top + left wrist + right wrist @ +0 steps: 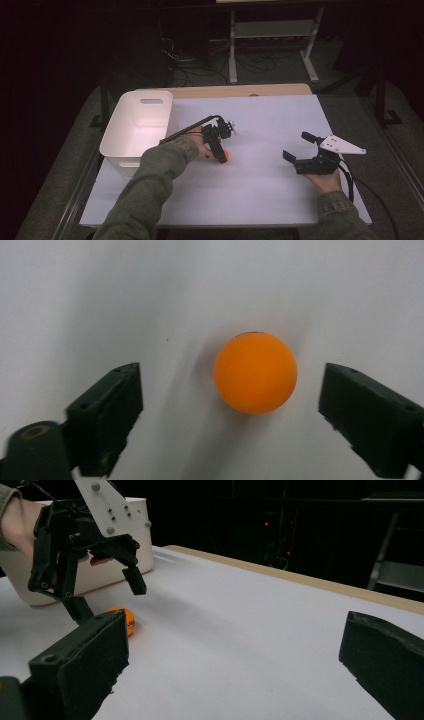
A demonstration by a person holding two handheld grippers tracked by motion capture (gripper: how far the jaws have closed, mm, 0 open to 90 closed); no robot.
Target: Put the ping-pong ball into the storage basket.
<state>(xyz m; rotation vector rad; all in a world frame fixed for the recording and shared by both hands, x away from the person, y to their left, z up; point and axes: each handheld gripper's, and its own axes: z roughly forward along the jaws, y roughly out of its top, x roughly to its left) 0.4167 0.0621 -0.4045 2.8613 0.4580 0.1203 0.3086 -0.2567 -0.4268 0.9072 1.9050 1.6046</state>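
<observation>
Bin (137, 125) sits just beside left gripper (223, 154) straddling ball (255, 372).

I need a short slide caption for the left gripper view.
Open left gripper poised around an orange ball on the white table.

We read no text | ball (126, 620), by the left gripper (107, 597) in the right gripper view, bears a dark mark, too small for us to read | no labels, numbers or brands legible elsewhere
</observation>
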